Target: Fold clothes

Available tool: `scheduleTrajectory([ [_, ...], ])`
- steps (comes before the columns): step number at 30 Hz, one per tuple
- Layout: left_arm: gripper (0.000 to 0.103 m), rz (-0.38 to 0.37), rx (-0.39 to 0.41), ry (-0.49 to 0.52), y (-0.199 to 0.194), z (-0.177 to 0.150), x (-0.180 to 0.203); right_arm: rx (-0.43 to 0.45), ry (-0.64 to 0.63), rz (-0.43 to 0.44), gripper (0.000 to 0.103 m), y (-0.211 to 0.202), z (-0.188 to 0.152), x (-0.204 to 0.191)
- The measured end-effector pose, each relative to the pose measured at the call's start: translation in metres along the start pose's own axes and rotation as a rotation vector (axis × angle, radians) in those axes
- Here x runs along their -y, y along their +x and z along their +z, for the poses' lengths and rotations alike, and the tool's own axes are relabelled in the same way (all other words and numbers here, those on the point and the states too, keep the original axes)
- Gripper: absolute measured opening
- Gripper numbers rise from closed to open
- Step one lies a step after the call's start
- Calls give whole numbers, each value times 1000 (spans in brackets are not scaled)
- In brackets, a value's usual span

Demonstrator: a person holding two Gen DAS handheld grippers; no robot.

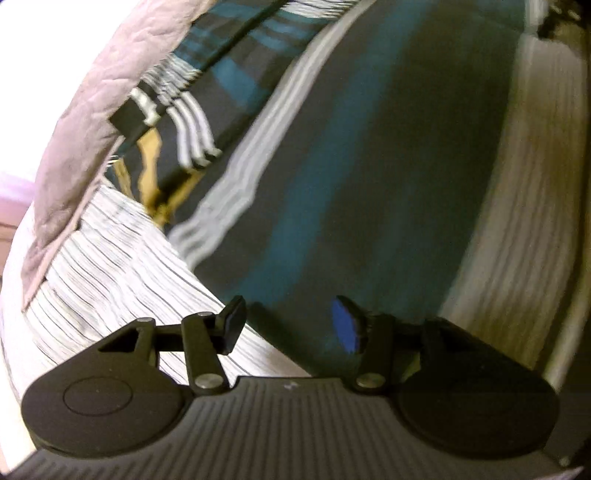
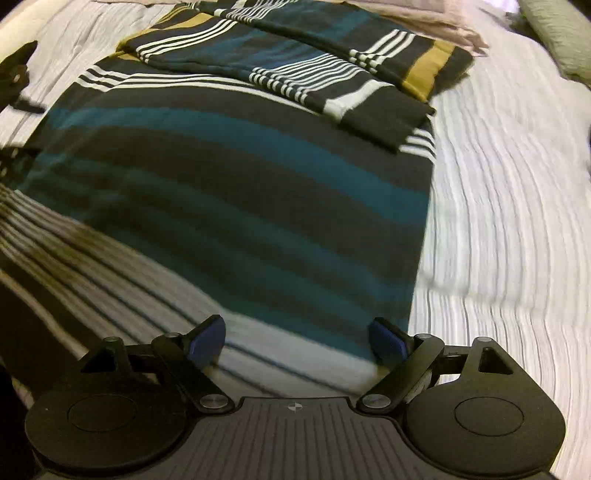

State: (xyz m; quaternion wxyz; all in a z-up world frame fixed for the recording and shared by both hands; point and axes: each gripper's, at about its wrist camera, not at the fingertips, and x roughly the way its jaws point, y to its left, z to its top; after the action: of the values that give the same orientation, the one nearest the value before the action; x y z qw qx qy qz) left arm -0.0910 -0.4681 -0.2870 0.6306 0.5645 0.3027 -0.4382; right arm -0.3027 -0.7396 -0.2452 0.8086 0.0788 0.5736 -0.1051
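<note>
Right gripper (image 2: 297, 341): fingers spread wide and empty, poised low over the near hem of the striped sweater (image 2: 236, 192), at its right-hand bottom corner. Left gripper (image 1: 291, 325): fingers likewise parted, holding nothing, hovering above the dark and teal body of the same garment near its edge; that view is blurred, so the exact edge cannot be fixed. The sweater lies flat on the bed sheet (image 2: 498, 221), hem toward the grippers, with both sleeves (image 2: 314, 77) already laid crosswise over the upper body, cuffs overlapping. Judgement: the garment is part-folded, and the scene fits either a bottom-to-top fold about to be taken or a pause after the sleeves were settled. If the hem is to be lifted, each gripper should pinch a bottom corner through both layers, grip shallow enough not to catch the sheet beneath, and raise both corners level so the stripes stay parallel and the sleeves do not slide off. Risk: the sheet is rippled and may snag. Beyond the sweater, a pale pink cloth (image 2: 424, 18) lies at the far side, touching the collar end; a grey-green cushion (image 2: 554, 33) sits further right
</note>
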Motion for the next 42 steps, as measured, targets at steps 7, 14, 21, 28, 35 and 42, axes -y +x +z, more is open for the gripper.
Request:
scheduleTrajectory([
  [7, 48, -55, 137, 144, -56, -66, 59, -11, 77, -228, 88, -27, -40, -45],
  [14, 55, -126, 274, 273, -109, -114, 104, 62, 125, -234, 88, -69, -64, -108],
  [21, 56, -40, 279, 398, -103, -122, 165, 56, 79, -198, 88, -80, -87, -138],
  [28, 57, 11, 237, 366, -87, -97, 175, 56, 33, -175, 88, -84, -99, -134],
  [35, 47, 29, 213, 317, -89, -85, 178, 91, -2, -161, 88, -89, -98, -124],
  [42, 25, 9, 182, 234, -101, -76, 154, 137, -92, -133, 88, -89, -96, -130],
])
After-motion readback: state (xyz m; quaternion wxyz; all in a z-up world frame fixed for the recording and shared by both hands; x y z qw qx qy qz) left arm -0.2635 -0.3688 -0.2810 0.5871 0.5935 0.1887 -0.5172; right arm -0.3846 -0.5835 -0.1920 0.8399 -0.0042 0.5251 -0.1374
